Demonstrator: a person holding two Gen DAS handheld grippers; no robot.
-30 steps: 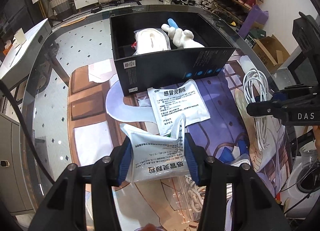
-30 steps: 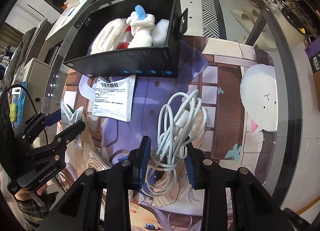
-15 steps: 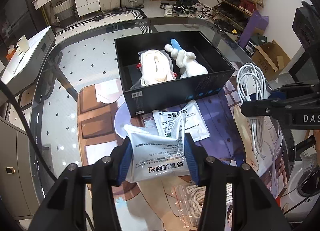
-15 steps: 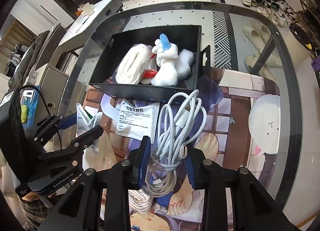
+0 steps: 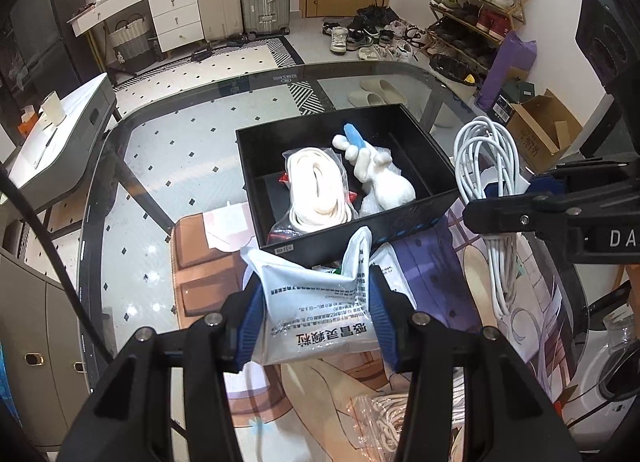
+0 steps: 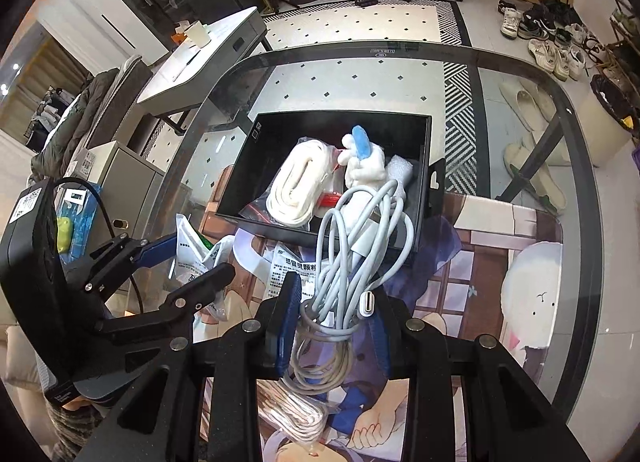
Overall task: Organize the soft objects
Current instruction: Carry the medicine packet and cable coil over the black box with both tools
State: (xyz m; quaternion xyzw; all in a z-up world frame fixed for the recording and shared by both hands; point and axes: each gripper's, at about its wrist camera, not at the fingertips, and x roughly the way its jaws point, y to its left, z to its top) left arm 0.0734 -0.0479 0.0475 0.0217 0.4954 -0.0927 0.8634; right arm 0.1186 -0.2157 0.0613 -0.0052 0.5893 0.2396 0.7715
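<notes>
White sachet pinched between left tool pads, above mat.

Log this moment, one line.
left gripper: shut on white medicine sachet | right gripper: shut on coiled white cable | black box: ahead

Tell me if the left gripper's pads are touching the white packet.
Touching. The left wrist view shows both blue pads pressed against the packet's sides.

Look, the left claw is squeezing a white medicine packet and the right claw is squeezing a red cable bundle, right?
Not quite: the bundle is white, not red. The right wrist view shows the right claw squeezing a coiled white cable bundle. The left claw does squeeze the white medicine packet.
</notes>
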